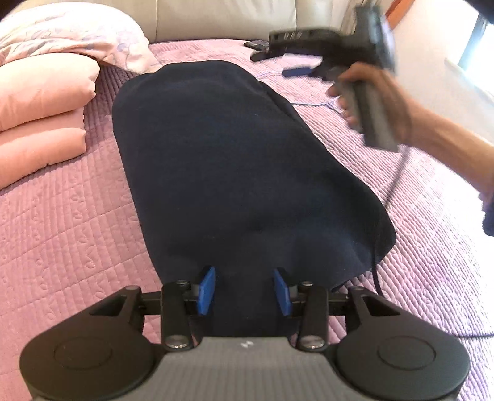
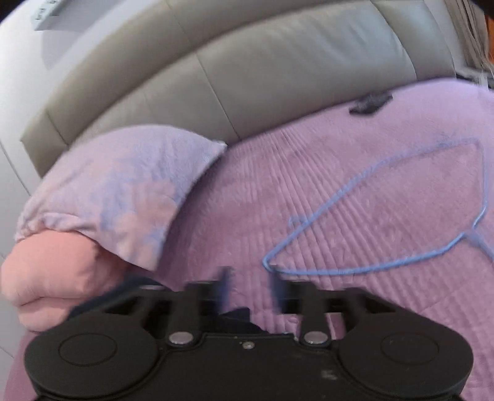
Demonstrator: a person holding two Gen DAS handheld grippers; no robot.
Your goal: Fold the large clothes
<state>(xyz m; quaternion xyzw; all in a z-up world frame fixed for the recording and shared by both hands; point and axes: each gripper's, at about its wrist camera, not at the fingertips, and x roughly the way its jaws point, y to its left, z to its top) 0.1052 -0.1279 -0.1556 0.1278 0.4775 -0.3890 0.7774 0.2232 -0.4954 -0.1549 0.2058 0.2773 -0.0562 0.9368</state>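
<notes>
**Navy garment folded long on the bed, both tools apart**

Left wrist view: The left tool (image 1: 244,290) hangs low over the near end of a navy garment (image 1: 234,172), its two blue pads (image 1: 206,290) spread apart with dark cloth showing between them and nothing clamped. The garment lies as a long, narrow folded shape on the pink quilted bed (image 1: 68,234), running from the tool away toward the grey headboard (image 1: 225,18). Its far end is rounded, and its right edge shows a layered fold. To the left of it sit stacked pink pillows (image 1: 40,117) with a floral quilt (image 1: 68,34) on top, the quilt's corner just beside the garment's far end. At upper right, the right hand (image 1: 379,98) grips the handle of the right tool (image 1: 278,46), blurred and raised above the bed, well apart from the garment. A black cable (image 1: 389,197) trails from it down past the garment's right edge.

Right wrist view: The right tool (image 2: 250,287) is blurred; its pads stand apart with bare quilt between them. A scrap of navy cloth shows just below the gap, near the tool's body. A blue wire hanger (image 2: 370,216) lies flat on the bed (image 2: 247,200) ahead and to the right. The quilt (image 2: 123,191) and pillows (image 2: 52,277) are at left, the headboard (image 2: 247,71) behind. A small dark thing (image 2: 370,103), too blurred to name, lies near the headboard.
</notes>
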